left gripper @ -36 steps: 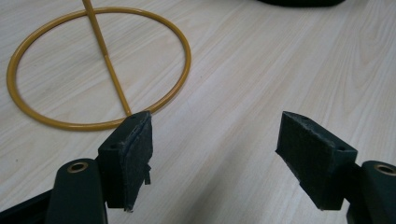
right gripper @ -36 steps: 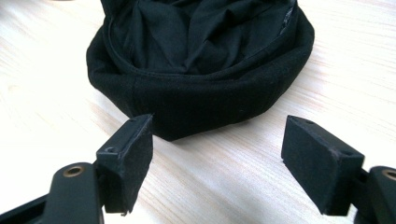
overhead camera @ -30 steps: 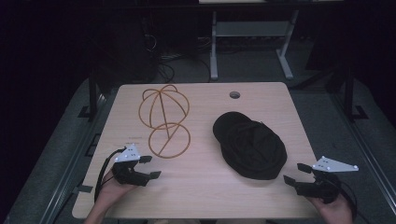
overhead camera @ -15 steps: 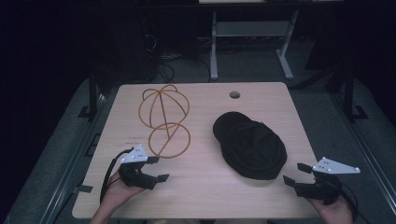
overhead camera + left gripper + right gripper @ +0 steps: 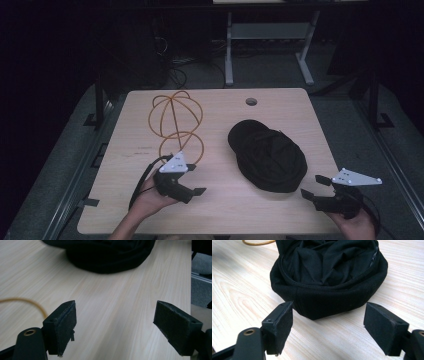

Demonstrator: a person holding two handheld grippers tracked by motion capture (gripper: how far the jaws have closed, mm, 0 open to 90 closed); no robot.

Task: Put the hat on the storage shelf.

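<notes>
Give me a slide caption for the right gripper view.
Open right gripper facing a black cap lying upside down on a wooden table.

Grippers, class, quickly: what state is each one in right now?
Left gripper: open, jaws wide apart, holding nothing, above the table.
Right gripper: open, holding nothing, facing the black hat.

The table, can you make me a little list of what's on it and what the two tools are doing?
table: light wood, with a small round hole near its far edge
hat: black cloth, lying right of the middle, opening up
wire frame: orange loops, on the left half
left tool: open, holding nothing, close to the wire frame
right tool: open, holding nothing, pointing at the hat
touching: neither tool touches the hat
</notes>
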